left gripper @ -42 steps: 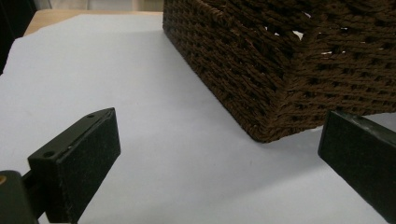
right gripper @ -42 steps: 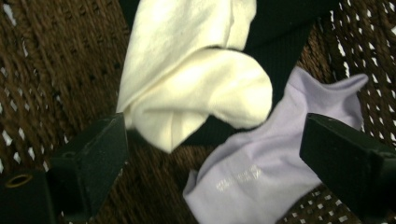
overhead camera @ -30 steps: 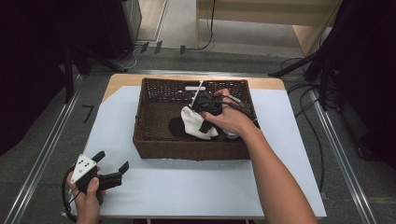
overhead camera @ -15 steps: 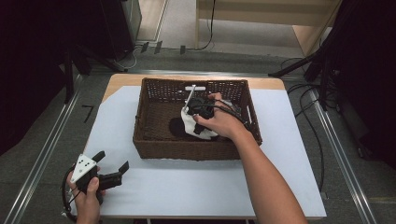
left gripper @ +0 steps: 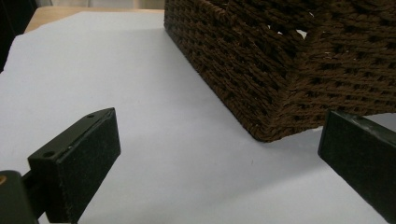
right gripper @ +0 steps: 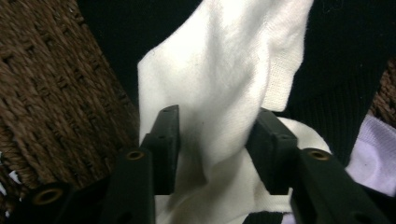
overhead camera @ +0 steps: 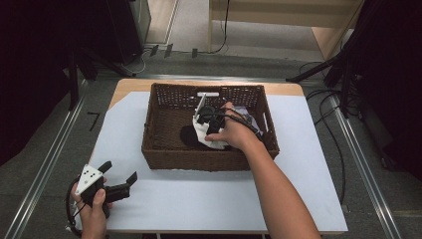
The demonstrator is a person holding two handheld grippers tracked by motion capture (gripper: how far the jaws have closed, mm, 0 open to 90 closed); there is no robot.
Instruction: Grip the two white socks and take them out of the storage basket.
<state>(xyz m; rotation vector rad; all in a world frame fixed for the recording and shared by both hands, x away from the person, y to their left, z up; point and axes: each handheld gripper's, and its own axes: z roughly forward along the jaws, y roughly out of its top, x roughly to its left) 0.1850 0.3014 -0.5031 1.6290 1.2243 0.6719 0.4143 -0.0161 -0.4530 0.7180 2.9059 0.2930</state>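
White cloth (right gripper: 219,79) sits in the basket (overhead camera: 164,149), bunched on a black garment (right gripper: 345,60) near the middle. Right tongs (right gripper: 212,154) have a fold of it between the jaws; jaws have just been closing, and both pads look pressed on the fabric. In the high view, hand and tongs cover most of the cloth, so its full shape is hard to make out. A pale lilac piece (right gripper: 373,149) is cut off at the frame edge. Since a second ago the right hand has dropped lower into the basket. Left tongs (left gripper: 219,154) are spread, nothing between them, above the white counter (left gripper: 154,154) near the basket corner, same spot as before.
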